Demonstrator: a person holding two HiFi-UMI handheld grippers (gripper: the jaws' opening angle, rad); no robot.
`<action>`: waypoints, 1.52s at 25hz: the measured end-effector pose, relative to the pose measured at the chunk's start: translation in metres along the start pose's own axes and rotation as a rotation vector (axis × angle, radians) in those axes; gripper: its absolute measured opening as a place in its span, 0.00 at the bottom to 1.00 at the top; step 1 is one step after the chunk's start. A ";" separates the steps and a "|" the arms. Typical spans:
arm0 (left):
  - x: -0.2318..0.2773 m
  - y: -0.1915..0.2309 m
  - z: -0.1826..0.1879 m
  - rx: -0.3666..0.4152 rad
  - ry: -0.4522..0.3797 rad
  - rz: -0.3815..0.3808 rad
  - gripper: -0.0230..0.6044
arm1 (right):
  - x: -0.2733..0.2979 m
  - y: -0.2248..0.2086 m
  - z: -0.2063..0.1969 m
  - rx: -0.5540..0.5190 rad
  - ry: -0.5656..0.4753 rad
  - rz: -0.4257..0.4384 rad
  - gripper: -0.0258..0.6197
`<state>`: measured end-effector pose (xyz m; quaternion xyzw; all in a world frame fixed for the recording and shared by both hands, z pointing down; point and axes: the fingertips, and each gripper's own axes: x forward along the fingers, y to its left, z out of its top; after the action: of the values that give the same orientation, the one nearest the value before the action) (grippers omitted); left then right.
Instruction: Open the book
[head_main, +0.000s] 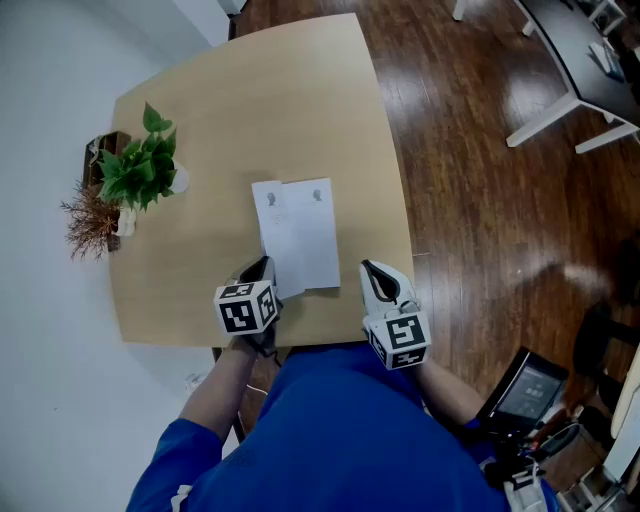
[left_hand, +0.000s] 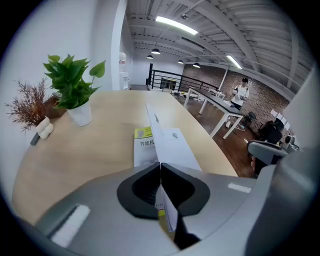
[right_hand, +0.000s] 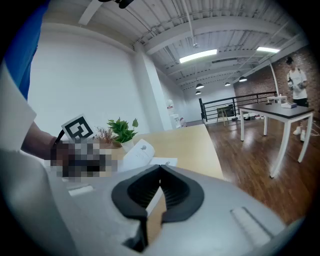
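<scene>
Item: thin white paperback book (head_main: 300, 232), centre of the head view, lying on the pale wooden table (head_main: 250, 110).
Cover: white front cover (left_hand: 170, 142) stands edge-on above the yellow-headed title page (left_hand: 144, 133); judged part-opened.
Left gripper (head_main: 266, 268): jaws pinching the cover's near edge, apparently to swing it over.
Right gripper (head_main: 372, 272): jaws pressed together, empty, lower right beside the book, clear of the swing.

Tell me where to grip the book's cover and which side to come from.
Grip the cover at its near corner, coming from the near edge of the table, as the left gripper does. It is a thin sheet lifted off the pages below, so shut jaws can pinch its free edge there.
</scene>
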<state>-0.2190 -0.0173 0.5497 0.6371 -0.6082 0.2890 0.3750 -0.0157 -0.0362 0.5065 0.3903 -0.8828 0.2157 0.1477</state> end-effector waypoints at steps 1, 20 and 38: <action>-0.002 0.004 0.000 -0.007 -0.003 0.003 0.06 | 0.000 0.002 0.001 -0.003 -0.001 0.000 0.04; -0.036 0.095 -0.018 -0.100 -0.069 0.039 0.07 | 0.000 0.058 0.020 -0.077 -0.040 -0.028 0.04; -0.023 0.167 -0.027 -0.054 -0.038 0.053 0.07 | 0.016 0.094 0.025 -0.124 -0.028 -0.075 0.04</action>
<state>-0.3845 0.0210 0.5671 0.6159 -0.6395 0.2700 0.3725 -0.0992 -0.0017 0.4664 0.4162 -0.8812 0.1497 0.1670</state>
